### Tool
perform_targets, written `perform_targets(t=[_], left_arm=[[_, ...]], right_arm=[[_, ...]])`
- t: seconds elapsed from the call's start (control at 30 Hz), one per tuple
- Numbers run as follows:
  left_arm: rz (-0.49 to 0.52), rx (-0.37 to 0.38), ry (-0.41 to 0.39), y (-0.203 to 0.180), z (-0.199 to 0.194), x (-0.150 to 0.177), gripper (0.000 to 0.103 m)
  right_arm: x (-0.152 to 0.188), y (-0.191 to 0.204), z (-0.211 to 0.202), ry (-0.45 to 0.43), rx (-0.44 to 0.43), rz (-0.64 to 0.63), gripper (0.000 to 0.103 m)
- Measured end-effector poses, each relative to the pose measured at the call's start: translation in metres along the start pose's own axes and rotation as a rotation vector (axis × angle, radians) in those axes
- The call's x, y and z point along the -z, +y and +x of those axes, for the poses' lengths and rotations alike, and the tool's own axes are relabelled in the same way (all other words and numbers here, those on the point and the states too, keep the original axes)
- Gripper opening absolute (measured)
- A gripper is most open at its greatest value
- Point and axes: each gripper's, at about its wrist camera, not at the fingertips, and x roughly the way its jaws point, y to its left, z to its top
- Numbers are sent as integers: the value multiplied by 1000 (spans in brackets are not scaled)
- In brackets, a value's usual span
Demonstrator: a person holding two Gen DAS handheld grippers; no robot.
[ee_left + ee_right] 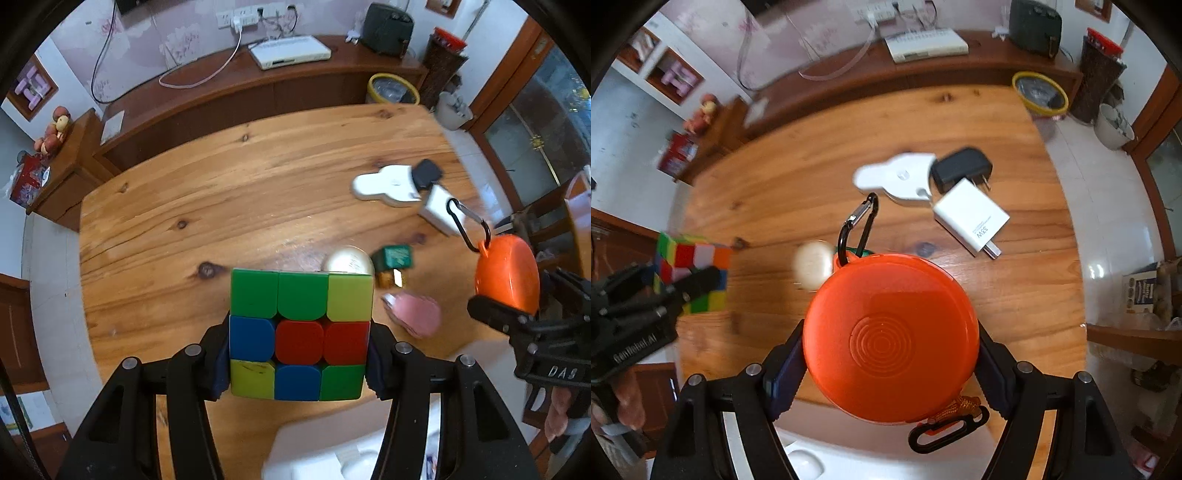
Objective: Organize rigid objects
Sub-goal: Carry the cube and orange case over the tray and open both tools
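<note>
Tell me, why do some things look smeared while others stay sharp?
Left wrist view: the cube in the tongs is crisp, the pink thing on the table smeared. Right wrist view: the orange case is sharp, the cream ball blurred. Fisheye bends the table's edge.

Square puzzle cube between the left tongs, face tiled green, yellow, blue and red, round glossy orange plastic case between the right tongs, embossed concentric rings, black metal carabiner, beyond them honey-brown knotted wooden table, white charger block, black plug adapter
</note>
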Motion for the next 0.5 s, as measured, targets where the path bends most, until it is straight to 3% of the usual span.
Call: perform_targets(t=[0.23,0.5], left_arm=[[-14,21,-40,-8,-63,42,59],[-17,16,-37,-27,-96,105,59]], right_arm=[[33,15,-66,-114,-61,-53,81],[95,30,-109,-135,-112,-154,81]])
